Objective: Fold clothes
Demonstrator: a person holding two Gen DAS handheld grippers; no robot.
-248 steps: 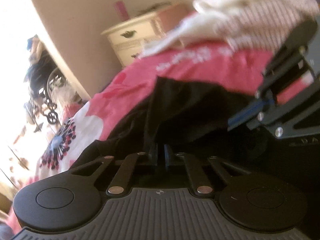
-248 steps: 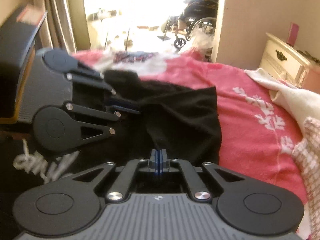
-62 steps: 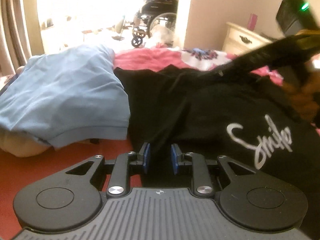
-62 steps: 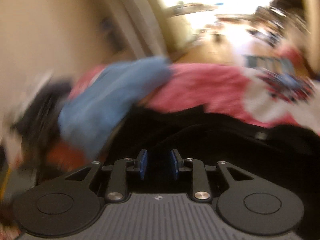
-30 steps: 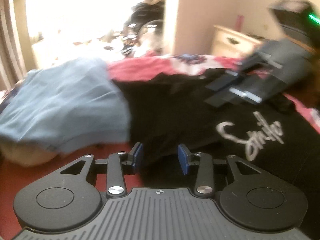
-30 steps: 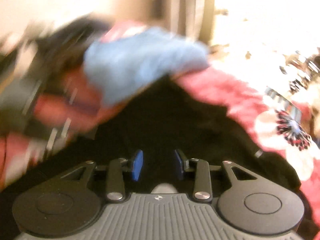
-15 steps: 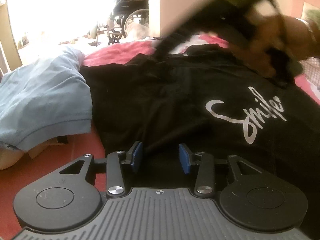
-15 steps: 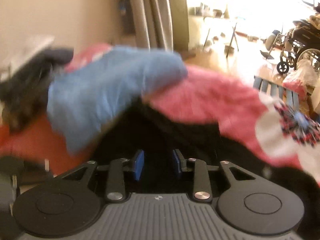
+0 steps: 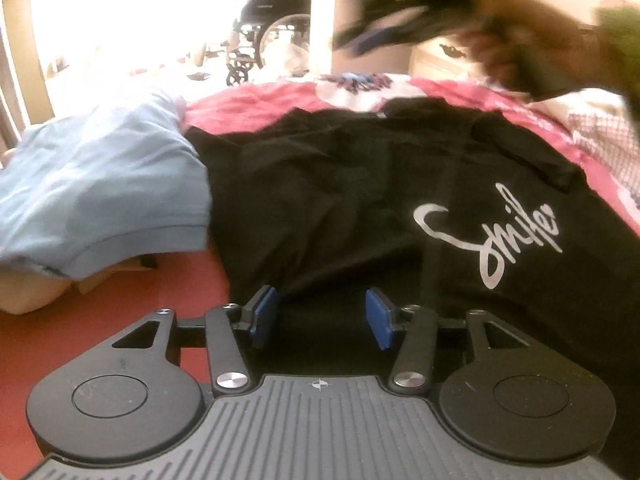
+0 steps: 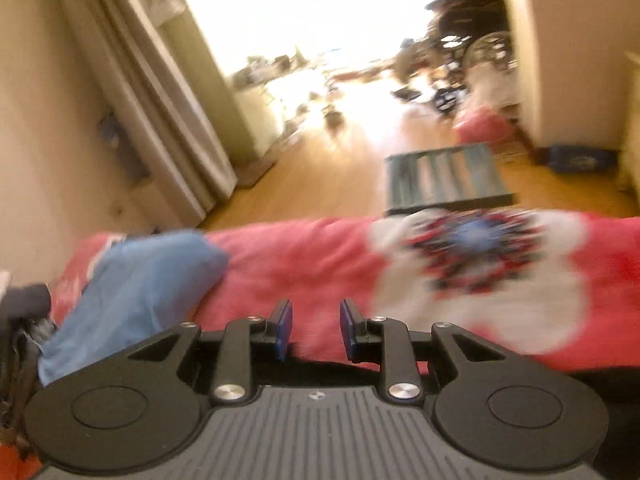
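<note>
A black T-shirt [image 9: 360, 200] with white script lettering lies spread flat on the pink bedspread [image 9: 256, 100]. My left gripper [image 9: 320, 316] is open just over the shirt's near hem, nothing between its blue pads. In the left wrist view the right gripper [image 9: 384, 32] shows as a blur high above the shirt's far edge, held by a hand. In the right wrist view my right gripper [image 10: 315, 334] is open and empty above the bedspread [image 10: 320, 256], with a strip of the black shirt [image 10: 332, 368] just under its fingers.
A light blue garment [image 9: 100, 192] lies bunched left of the black shirt, also the blue garment [image 10: 132, 292] in the right view. A checked cloth [image 9: 600, 136] sits at the right. Beyond the bed are a wooden floor [image 10: 320, 184], curtains [image 10: 160, 92], a wheelchair [image 9: 272, 36] and a dresser [image 9: 444, 56].
The right gripper has lifted off the shirt and risen above its far edge. The left gripper's jaws stand slightly wider apart, and the shirt lies flatter.
</note>
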